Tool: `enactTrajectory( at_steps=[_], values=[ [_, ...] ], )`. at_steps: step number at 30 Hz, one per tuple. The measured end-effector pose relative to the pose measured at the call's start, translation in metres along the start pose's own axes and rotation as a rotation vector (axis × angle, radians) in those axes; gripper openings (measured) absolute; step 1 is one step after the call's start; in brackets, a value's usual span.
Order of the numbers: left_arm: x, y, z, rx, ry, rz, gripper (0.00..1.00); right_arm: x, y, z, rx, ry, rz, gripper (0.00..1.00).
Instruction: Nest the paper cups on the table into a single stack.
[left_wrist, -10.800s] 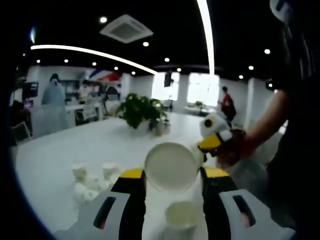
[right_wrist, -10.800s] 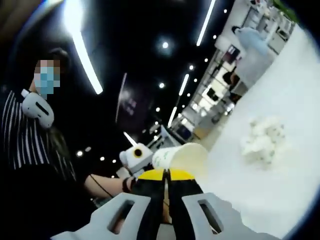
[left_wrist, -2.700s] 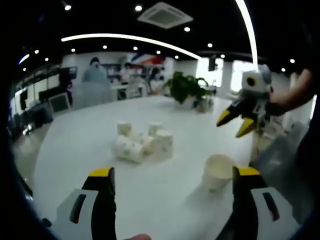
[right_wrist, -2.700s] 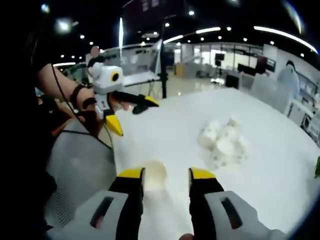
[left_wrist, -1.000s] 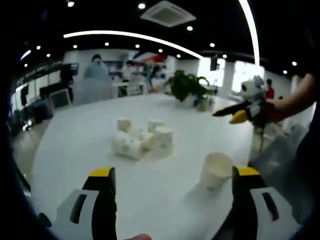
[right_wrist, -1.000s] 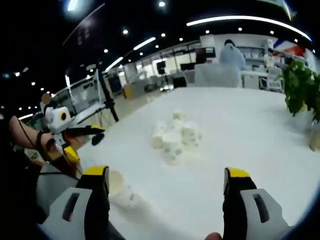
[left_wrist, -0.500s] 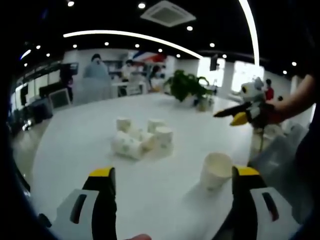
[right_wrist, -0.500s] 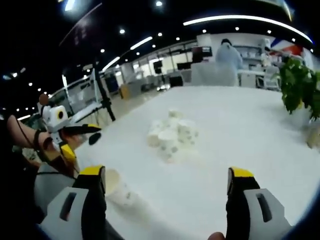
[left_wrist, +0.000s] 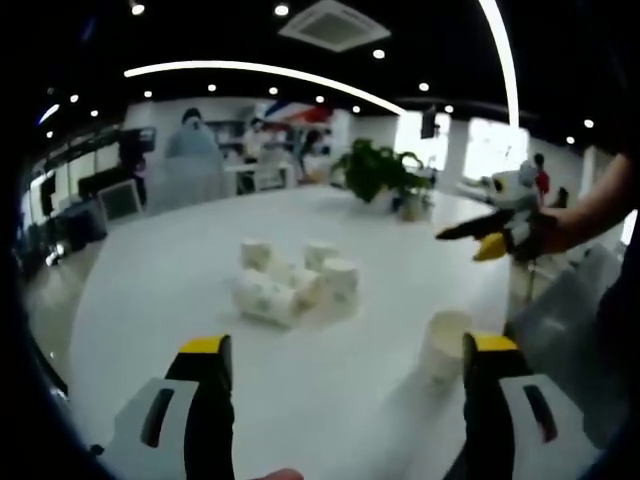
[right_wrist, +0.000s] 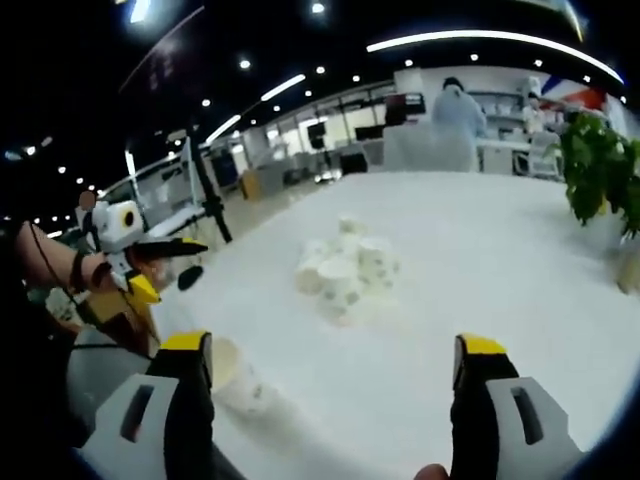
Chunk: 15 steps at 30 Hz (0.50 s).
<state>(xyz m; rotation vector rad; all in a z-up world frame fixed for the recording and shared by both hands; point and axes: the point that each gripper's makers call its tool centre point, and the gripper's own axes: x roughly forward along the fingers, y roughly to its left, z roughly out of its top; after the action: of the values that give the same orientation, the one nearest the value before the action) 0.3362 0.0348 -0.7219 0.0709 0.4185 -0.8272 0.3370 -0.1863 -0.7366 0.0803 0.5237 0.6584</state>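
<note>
A loose cluster of white patterned paper cups (left_wrist: 294, 284) sits mid-table, some upright, some tipped over; the right gripper view has the same cluster (right_wrist: 345, 266). One separate cup (left_wrist: 445, 344) stands upright near the table edge, just inside my left gripper's right jaw. In the right gripper view this cup (right_wrist: 238, 378) is beside the left jaw. My left gripper (left_wrist: 347, 346) is open wide and holds nothing. My right gripper (right_wrist: 333, 346) is also open wide and empty. Each gripper appears in the other's view, the right one (left_wrist: 492, 232) and the left one (right_wrist: 158, 262), both hovering with jaws spread.
The white table (left_wrist: 150, 300) stretches far back, where a potted plant (left_wrist: 378, 174) stands; the plant (right_wrist: 600, 165) is at the right in the right gripper view. A grey mesh chair (left_wrist: 560, 320) is by the near edge. People stand in the background.
About ten seconds ago both grippers held cups; now the separate cup stands on the table and both are open. Over the last second only the cameras drifted slightly.
</note>
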Motion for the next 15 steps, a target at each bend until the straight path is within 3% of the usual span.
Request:
enactTrajectory(
  at_steps=[15],
  values=[
    [0.025, 0.048, 0.013, 0.04, 0.051, 0.008, 0.93, 0.011, -0.007, -0.013, 0.027, 0.002, 0.013, 0.98]
  ],
)
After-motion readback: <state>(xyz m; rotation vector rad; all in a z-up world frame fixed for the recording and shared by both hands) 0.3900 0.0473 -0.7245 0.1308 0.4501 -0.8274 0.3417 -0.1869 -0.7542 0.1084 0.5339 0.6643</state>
